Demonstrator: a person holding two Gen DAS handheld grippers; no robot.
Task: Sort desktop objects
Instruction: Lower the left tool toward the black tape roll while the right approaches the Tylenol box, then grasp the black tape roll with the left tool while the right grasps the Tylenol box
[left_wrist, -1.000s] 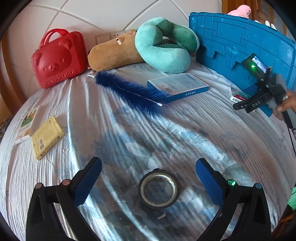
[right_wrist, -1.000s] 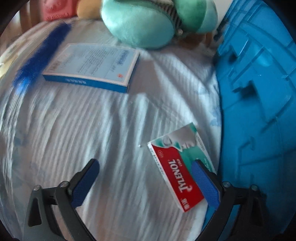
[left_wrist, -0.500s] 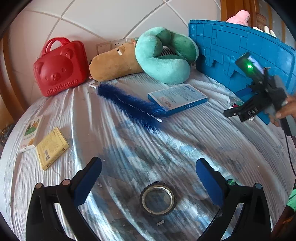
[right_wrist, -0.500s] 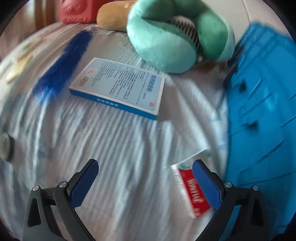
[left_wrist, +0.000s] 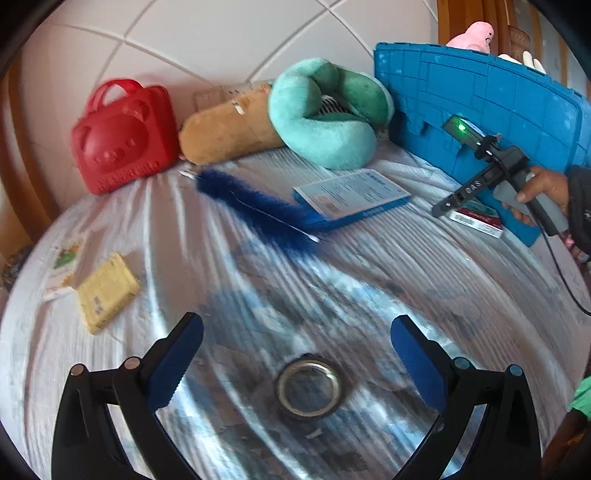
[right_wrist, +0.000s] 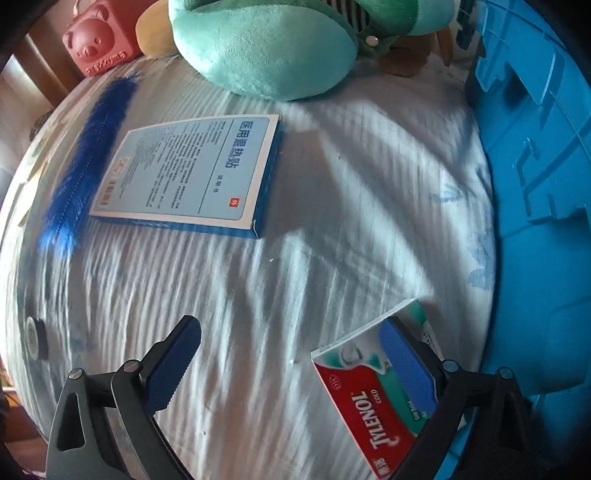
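Observation:
My left gripper (left_wrist: 295, 347) is open above a black tape roll (left_wrist: 309, 387) that lies flat on the white cloth between its fingers. My right gripper (right_wrist: 291, 350) is open and empty; its right finger overlaps a red and green Tylenol box (right_wrist: 373, 398) lying beside the blue crate (right_wrist: 546, 184). In the left wrist view the right gripper (left_wrist: 476, 184) hovers over that box (left_wrist: 478, 220). A blue-and-white medicine box (right_wrist: 192, 173) and a blue bottle brush (right_wrist: 88, 155) lie further out.
A red bear case (left_wrist: 123, 136), a tan plush (left_wrist: 229, 129) and a teal neck pillow (left_wrist: 325, 118) line the far wall. A yellow packet (left_wrist: 107, 291) and a small card (left_wrist: 64, 266) lie at the left. The blue crate (left_wrist: 480, 110) stands at the right.
The left gripper has pulled back and up a little from the tape roll. The right gripper has swung about and come back down by the Tylenol box.

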